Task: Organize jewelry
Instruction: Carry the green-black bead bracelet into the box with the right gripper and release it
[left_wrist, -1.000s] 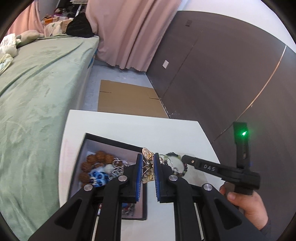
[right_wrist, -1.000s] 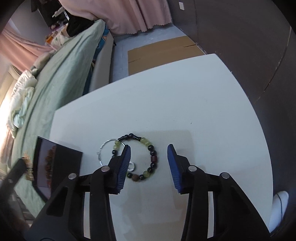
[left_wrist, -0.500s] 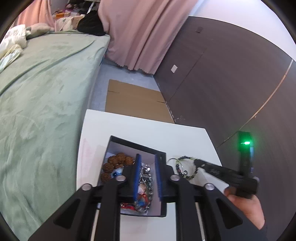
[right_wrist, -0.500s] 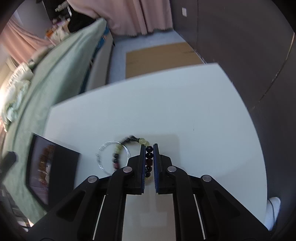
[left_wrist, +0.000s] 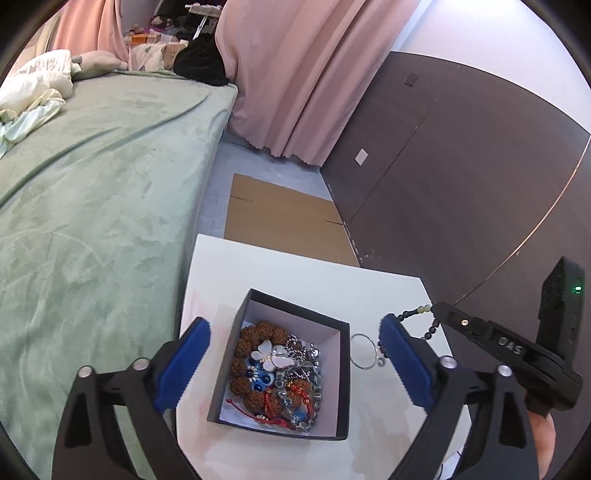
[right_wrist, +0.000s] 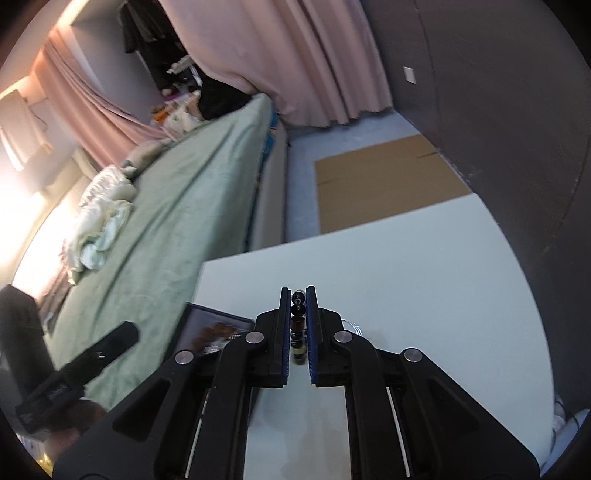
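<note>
My left gripper (left_wrist: 294, 324) hangs over the black box (left_wrist: 295, 307), its jaws opening wide with nothing pinched between them. The box holds several pieces: brown seed beads, a white butterfly piece (left_wrist: 271, 356), red cord, silver chains. My right gripper (right_wrist: 297, 291) is shut on the beaded bracelet (right_wrist: 297, 321), dark and pale green beads pressed between the blue pads. In the left wrist view that bracelet (left_wrist: 415, 314) dangles from the right gripper (left_wrist: 441, 310) above the table. A thin silver hoop (left_wrist: 364, 350) lies on the table just right of the box.
The white table (left_wrist: 295, 273) stands against a green-covered bed (left_wrist: 92, 184) on the left. Flat cardboard (left_wrist: 277, 218) lies on the floor beyond it, a dark wall panel (left_wrist: 461, 177) runs along the right, and a hand (left_wrist: 543, 439) holds the right gripper.
The left jaws went from shut on a gold piece to wide open over the box, the piece gone from them. The right jaws closed on the beaded bracelet and lifted it off the table.
</note>
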